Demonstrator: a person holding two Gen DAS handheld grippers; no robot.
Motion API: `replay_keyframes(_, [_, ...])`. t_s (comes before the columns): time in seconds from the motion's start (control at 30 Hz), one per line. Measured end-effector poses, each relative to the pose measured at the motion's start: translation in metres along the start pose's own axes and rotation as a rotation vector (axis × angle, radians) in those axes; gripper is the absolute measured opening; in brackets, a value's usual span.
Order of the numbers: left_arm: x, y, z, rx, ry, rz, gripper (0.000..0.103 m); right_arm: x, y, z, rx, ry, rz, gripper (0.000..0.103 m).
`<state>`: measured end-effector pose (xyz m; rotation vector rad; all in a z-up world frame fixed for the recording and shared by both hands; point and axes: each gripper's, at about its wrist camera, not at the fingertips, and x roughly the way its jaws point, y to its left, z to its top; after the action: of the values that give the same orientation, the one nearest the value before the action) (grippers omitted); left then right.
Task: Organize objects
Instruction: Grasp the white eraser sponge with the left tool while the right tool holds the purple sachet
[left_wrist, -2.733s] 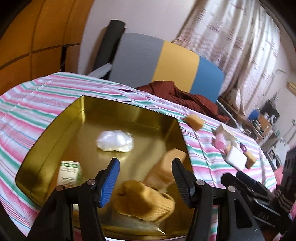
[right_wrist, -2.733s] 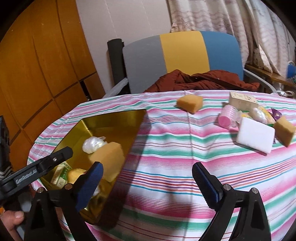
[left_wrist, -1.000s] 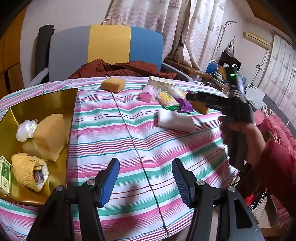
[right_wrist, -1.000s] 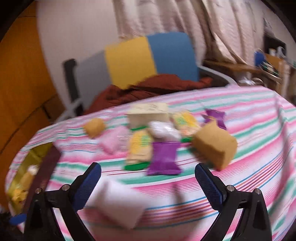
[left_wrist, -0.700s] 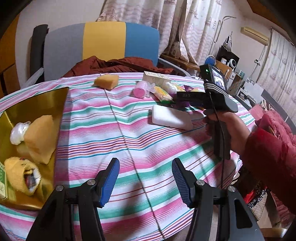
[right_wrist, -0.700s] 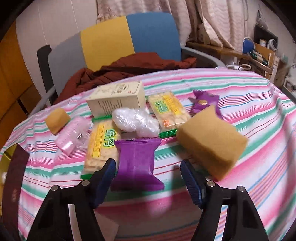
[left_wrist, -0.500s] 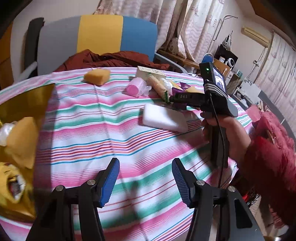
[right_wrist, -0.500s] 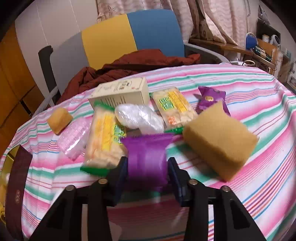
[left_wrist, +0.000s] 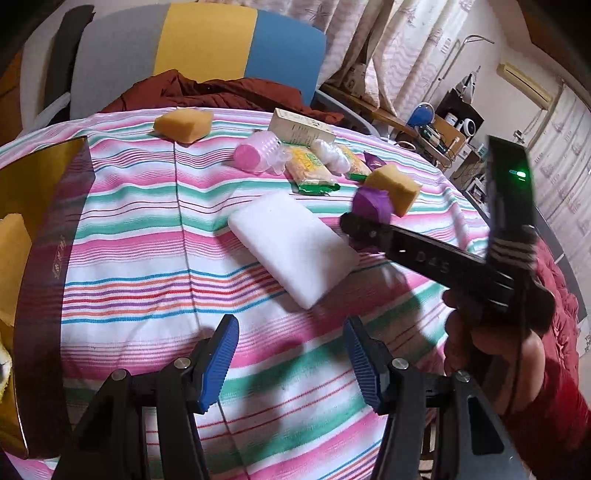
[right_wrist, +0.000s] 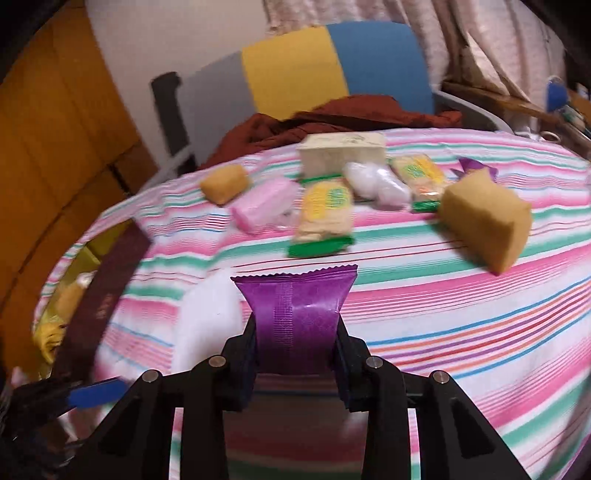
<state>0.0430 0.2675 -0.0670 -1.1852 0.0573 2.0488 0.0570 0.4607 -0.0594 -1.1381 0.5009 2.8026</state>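
Note:
My right gripper (right_wrist: 295, 332) is shut on a purple snack packet (right_wrist: 295, 302), its pads pressing both sides, and holds it above the striped cloth. From the left wrist view the same right gripper (left_wrist: 354, 221) hovers with the purple packet (left_wrist: 371, 203) beside a white foam block (left_wrist: 291, 247). My left gripper (left_wrist: 290, 325) stands open over bare cloth, nothing between its fingers. The gold tin (left_wrist: 40, 173) lies at the left edge with a yellow sponge inside; in the right wrist view the gold tin (right_wrist: 110, 291) shows at the left.
Farther back on the cloth lie a yellow sponge (left_wrist: 393, 186), a smaller sponge (left_wrist: 183, 123), a pink roll (left_wrist: 256, 155), green-edged snack packs (left_wrist: 310, 171) and a cream box (left_wrist: 301, 127). A chair (left_wrist: 207, 55) with a red garment stands behind. A hand (left_wrist: 491, 332) grips the right tool.
The right gripper closed on the purple packet, lifted it off the cloth and drew back toward the white block. The left gripper swung right; the tin slid to the view's edge.

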Motion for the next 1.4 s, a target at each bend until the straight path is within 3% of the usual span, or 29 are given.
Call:
replay_keyframes(0.13, [0.009, -0.001, 0.014, -0.048, -0.001, 0.01, 0.064, -0.005, -0.011, 0.008, 0.019, -0.074, -0.102, 0.035])
replay_keyframes(0.33, [0.039, -0.009, 0.041, -0.15, 0.042, 0.003, 0.069, 0.007, -0.038, 0.013, 0.093, -0.095, -0.241, 0.035])
replay_keyframes(0.5, [0.065, -0.023, 0.051, -0.102, 0.046, 0.097, 0.073, 0.009, -0.047, 0.01, 0.145, -0.112, -0.246, 0.035])
replay_keyframes(0.6, [0.074, -0.03, 0.051, 0.004, 0.016, 0.173, 0.076, 0.01, -0.048, 0.008, 0.143, -0.117, -0.248, 0.035])
replay_keyframes(0.77, [0.069, -0.024, 0.047, 0.128, -0.019, 0.145, 0.073, 0.01, -0.047, 0.007, 0.144, -0.125, -0.24, 0.035])
replay_keyframes(0.87, [0.059, -0.016, 0.044, 0.126, -0.028, 0.156, 0.07, 0.008, -0.049, 0.006, 0.153, -0.131, -0.226, 0.036])
replay_keyframes(1.0, [0.046, -0.001, 0.043, 0.021, -0.054, 0.097, 0.071, 0.009, -0.049, 0.006, 0.153, -0.129, -0.227, 0.036])
replay_keyframes(1.07, [0.044, -0.001, 0.044, -0.013, -0.065, 0.111, 0.073, 0.01, -0.048, 0.006, 0.149, -0.128, -0.231, 0.036])
replay_keyframes(1.3, [0.07, -0.016, 0.059, 0.053, -0.009, 0.206, 0.075, 0.011, -0.046, 0.006, 0.137, -0.125, -0.247, 0.037])
replay_keyframes(1.4, [0.075, -0.006, 0.056, 0.041, -0.022, 0.162, 0.075, 0.011, -0.045, 0.006, 0.134, -0.126, -0.252, 0.037])
